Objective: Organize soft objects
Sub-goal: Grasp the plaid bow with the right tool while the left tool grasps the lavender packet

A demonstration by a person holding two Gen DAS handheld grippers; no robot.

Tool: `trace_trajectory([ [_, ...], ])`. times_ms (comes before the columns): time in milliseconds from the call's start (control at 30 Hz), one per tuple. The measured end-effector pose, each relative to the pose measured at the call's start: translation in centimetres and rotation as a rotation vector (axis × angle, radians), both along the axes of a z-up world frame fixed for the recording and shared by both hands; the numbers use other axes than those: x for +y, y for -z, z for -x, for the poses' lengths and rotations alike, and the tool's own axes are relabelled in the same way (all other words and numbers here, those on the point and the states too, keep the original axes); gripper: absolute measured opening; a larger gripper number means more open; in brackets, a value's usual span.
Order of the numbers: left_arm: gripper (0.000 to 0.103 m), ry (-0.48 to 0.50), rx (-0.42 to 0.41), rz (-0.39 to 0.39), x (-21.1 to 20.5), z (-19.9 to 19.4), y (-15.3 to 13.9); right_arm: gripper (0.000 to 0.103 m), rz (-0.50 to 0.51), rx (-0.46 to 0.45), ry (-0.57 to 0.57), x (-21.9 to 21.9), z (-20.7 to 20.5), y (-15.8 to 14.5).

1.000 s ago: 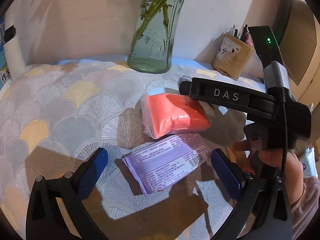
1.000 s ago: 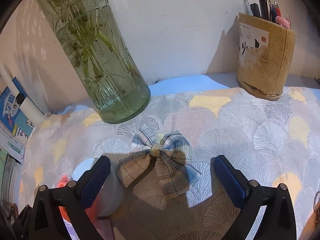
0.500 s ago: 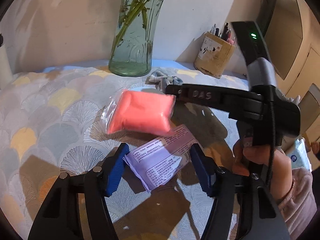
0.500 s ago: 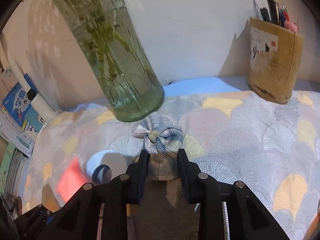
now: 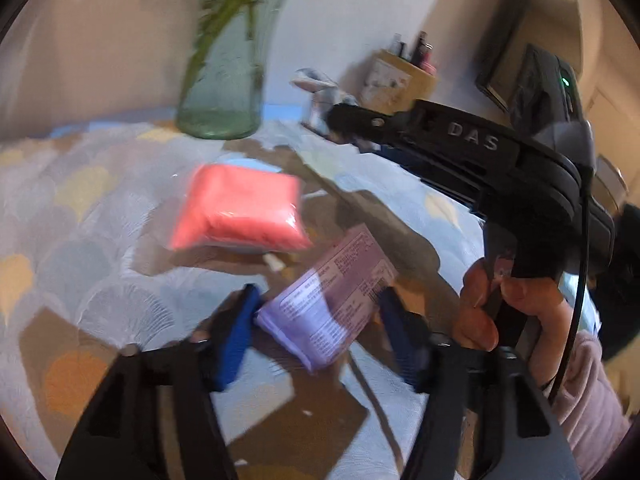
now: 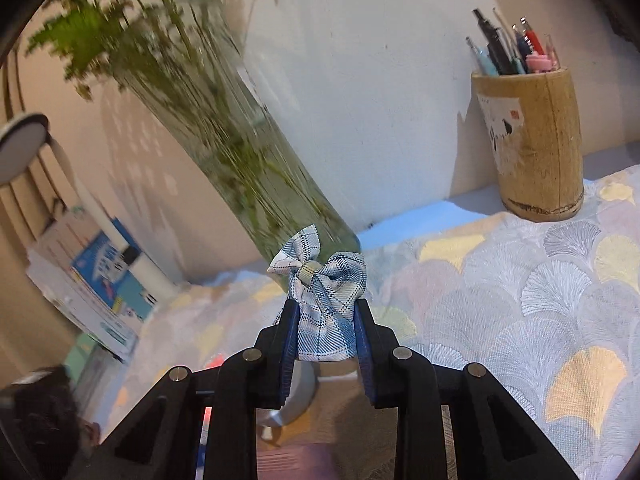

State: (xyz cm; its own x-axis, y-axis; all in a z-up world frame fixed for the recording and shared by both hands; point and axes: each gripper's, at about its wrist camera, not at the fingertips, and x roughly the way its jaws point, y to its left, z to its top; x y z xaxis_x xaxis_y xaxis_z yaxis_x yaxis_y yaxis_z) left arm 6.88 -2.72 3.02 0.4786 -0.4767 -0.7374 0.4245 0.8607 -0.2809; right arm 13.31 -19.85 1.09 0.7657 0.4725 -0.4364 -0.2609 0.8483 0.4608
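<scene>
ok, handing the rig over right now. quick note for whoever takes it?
Right gripper: shut on the plaid bow, lifted off the tablecloth.
Left gripper: fingers around the purple packet, opening slightly, so the grip may be loose.
Pink packet lies on the cloth in front of the vase.
Done: bow and purple packet picked.
Left: place both, then the pink one.

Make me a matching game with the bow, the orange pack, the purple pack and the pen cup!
Things:
1. plaid bow
2. orange pack
3. purple pack
4. pen cup

Places:
A. lying alone on the cloth
B. pinched in the right gripper
C. by the wall
D. between the left gripper fingers

Pairs: 1-B, 2-A, 3-D, 4-C
</scene>
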Motion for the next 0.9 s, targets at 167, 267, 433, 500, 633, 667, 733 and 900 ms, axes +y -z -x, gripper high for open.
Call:
trace_trajectory([
  [167,0.073,0.102,-0.072,-0.230,-4.5,1.5,0.4,0.027,-0.023,0.021,-0.004,-0.3,1.2,0.1],
  [267,0.040,0.150,-0.121,-0.272,-5.7,2.4,0.3,0.027,-0.024,0.022,0.002,-0.5,2.0,0.2],
  [433,0.039,0.138,-0.124,-0.260,-5.5,2.5,0.3,0.027,-0.028,0.015,0.030,-0.8,3.6,0.3],
  [500,0.041,0.133,-0.109,-0.247,-5.2,2.2,0.4,0.027,-0.035,0.012,0.046,-1.1,4.2,0.3],
  [633,0.066,0.185,-0.114,-0.276,-6.3,2.5,0.5,0.027,-0.088,0.007,0.070,-2.3,5.4,0.4],
  [667,0.078,0.196,-0.118,-0.291,-6.5,2.3,0.7,0.027,-0.101,0.010,0.075,-2.6,5.6,0.5],
  [733,0.079,0.196,-0.139,-0.328,-7.5,1.8,0.7,0.027,-0.122,0.013,0.083,-3.2,5.9,0.6],
  [900,0.053,0.153,-0.097,-0.271,-8.6,-1.0,1.1,0.027,-0.165,0.002,0.104,-4.3,6.4,0.6],
])
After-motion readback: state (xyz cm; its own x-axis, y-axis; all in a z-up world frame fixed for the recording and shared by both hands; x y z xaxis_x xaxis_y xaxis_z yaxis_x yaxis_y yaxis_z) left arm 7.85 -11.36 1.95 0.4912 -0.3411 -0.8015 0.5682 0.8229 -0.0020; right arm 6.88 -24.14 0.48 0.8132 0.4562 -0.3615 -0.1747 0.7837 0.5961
